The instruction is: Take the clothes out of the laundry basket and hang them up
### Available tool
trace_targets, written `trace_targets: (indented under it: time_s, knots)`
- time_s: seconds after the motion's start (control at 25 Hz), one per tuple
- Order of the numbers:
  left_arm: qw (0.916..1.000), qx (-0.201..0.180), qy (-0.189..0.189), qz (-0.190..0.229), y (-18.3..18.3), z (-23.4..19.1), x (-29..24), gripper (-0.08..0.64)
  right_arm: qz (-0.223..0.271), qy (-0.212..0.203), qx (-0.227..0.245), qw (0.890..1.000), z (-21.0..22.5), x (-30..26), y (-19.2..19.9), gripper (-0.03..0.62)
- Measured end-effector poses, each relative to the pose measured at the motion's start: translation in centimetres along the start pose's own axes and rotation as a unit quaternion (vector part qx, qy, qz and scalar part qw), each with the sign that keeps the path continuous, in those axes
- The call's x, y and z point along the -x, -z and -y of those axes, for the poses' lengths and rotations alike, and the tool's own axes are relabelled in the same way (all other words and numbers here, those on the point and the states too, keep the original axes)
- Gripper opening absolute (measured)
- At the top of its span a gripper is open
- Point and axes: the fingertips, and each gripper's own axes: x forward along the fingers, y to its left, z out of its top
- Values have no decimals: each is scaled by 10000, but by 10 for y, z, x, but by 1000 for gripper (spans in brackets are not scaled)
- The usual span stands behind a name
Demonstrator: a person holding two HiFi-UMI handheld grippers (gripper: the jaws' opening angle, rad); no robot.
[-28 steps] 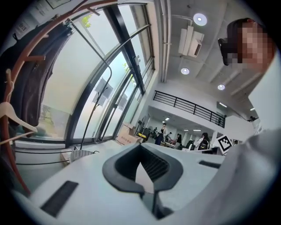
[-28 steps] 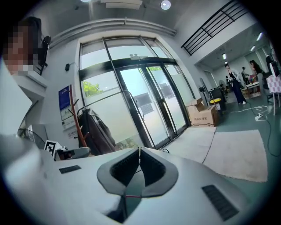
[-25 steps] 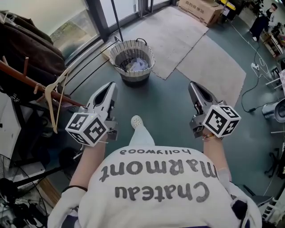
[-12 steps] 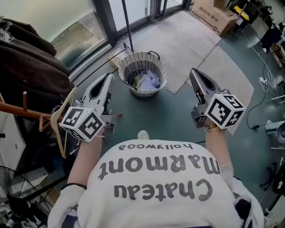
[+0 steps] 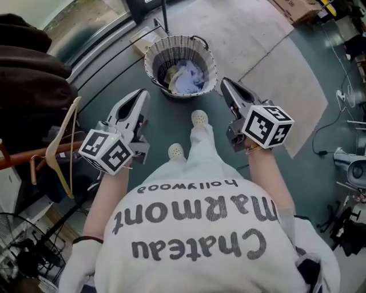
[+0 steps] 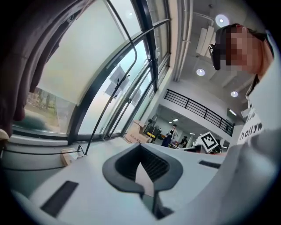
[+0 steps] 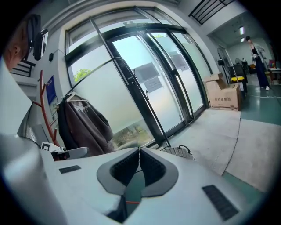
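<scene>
A round woven laundry basket [image 5: 154, 54] stands on the grey-green floor ahead of me, with light blue and white clothes [image 5: 184, 78] inside. My left gripper [image 5: 141, 94] hangs to the basket's lower left, shut and empty. To the basket's lower right, my right gripper [image 5: 225, 83] is shut with nothing between its jaws. In the right gripper view the basket [image 7: 178, 151] shows just past the jaw tips [image 7: 139, 150]. The left gripper [image 6: 141, 146] points up at windows and a distant hall. A wooden hanger [image 5: 62, 140] hangs on a rail [image 5: 34, 155] at the left.
Dark brown garments [image 5: 28, 80] hang on the rack at the far left. Glass doors and a black pole [image 5: 164, 17] stand behind the basket. Pale mats [image 5: 251, 34] cover the floor at the back right, with cardboard boxes [image 5: 297, 7] beyond. My feet [image 5: 198, 118] are just short of the basket.
I have stepped closer to the basket, which now lies nearer in the head view. Both grippers stayed shut and moved forward with me, flanking the basket.
</scene>
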Motion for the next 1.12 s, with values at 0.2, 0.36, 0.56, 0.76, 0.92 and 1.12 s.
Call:
trace_targets:
  time_s: [0.2, 0.36, 0.56, 0.76, 0.92, 1.12]
  knots:
    - [9972, -86, -721, -155, 26, -37, -29, 8, -681, -88, -286, 9972, 34, -56, 24, 32]
    - [9913, 280, -1246, -329, 38, -73, -52, 8, -1063, -274, -170, 9938, 59, -103, 28, 32]
    - [9852, 506, -1588, -410, 39, -97, -97, 8, -1482, -474, -125, 9877, 97, -141, 17, 32]
    - [9794, 735, -1854, -330, 35, -118, -143, 8, -1720, -676, -113, 9827, 134, -183, 4, 33]
    - [9756, 877, -2001, -236, 42, -132, -163, 8, -2001, -694, -56, 9773, 163, -219, 19, 34]
    - [9671, 1051, -2271, -461, 78, -161, -154, 8, -2332, -392, -423, 9707, 192, -255, 79, 39]
